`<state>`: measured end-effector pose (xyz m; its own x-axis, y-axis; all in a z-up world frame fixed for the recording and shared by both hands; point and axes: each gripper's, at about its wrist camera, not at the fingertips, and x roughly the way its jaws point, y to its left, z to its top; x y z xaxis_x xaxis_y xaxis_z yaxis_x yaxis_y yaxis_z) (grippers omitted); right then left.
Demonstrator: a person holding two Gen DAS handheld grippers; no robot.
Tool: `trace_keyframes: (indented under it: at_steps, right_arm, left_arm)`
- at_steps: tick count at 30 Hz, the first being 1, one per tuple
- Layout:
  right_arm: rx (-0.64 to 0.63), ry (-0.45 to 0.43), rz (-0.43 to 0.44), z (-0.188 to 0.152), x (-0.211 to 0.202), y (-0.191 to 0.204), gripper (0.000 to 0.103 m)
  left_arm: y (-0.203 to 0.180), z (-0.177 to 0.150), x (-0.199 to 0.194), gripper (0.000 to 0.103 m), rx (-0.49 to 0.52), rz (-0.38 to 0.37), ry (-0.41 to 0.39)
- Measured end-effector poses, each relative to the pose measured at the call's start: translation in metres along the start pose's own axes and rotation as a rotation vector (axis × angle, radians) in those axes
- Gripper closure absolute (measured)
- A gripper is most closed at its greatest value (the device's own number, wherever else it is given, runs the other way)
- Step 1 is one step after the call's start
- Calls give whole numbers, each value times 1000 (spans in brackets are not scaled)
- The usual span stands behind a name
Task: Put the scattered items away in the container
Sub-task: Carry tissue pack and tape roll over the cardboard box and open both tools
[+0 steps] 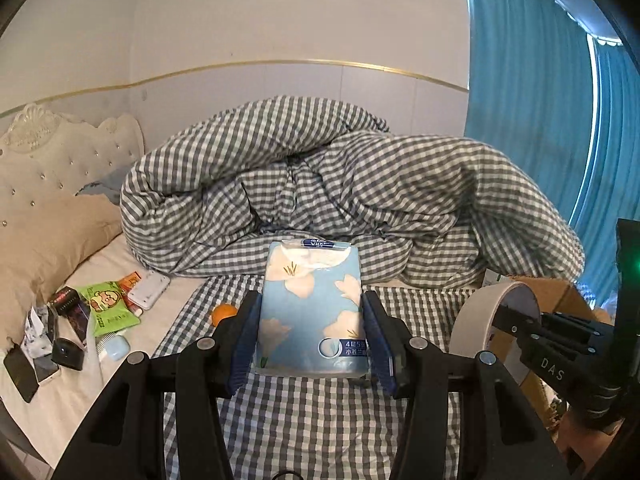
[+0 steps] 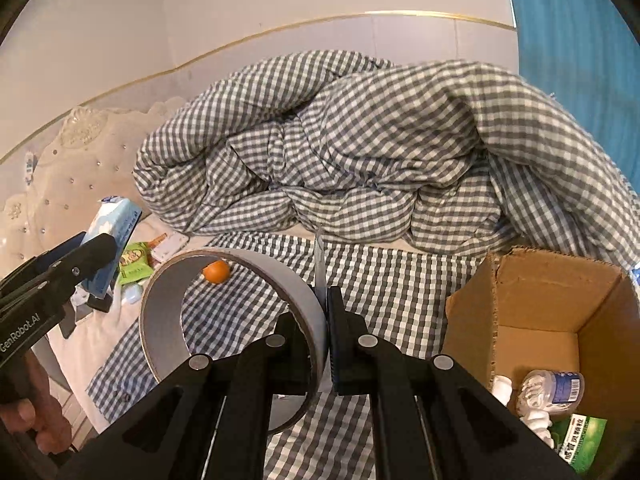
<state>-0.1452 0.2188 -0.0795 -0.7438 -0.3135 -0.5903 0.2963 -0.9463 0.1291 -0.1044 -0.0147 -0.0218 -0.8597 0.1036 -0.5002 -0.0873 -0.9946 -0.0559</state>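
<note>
Cardboard box sits at my right on bed, bottle and green packet inside. My left gripper clamps tissue pack left of box. My right gripper pinches tape roll wall, just left of box. Orange further left, on checked sheet.

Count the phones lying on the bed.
2: a black flat phone and a light-screened phone, side by side at the bed's left edge. Clutter may hide more.

Bed, white sheet. Rumpled gingham duvet heaped at far side. Checked cloth spread flat in front; orange on it. Beige pillow, phones, green packet at left. Cardboard box at right.
</note>
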Motion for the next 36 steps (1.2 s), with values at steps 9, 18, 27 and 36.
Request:
trace_keyframes:
  at_steps: [9,18,27,36]
  right_arm:
    - [6,-69,-31,7,-49,-15,97]
    - [41,-148,-118,9,-121,-59,98]
    - [87,-196,-210,-4,-180,-105,98]
    - [148,-206,-292,-22,-220,-158,97]
  left_arm:
    - [-30,12,-27,51,45,-43,-39]
    - [-89,22,-52,51,80,-120,-90]
    - [-151,24,-69,51,120,-206,-107]
    - [-223,16,-72,51,163,-315,-84]
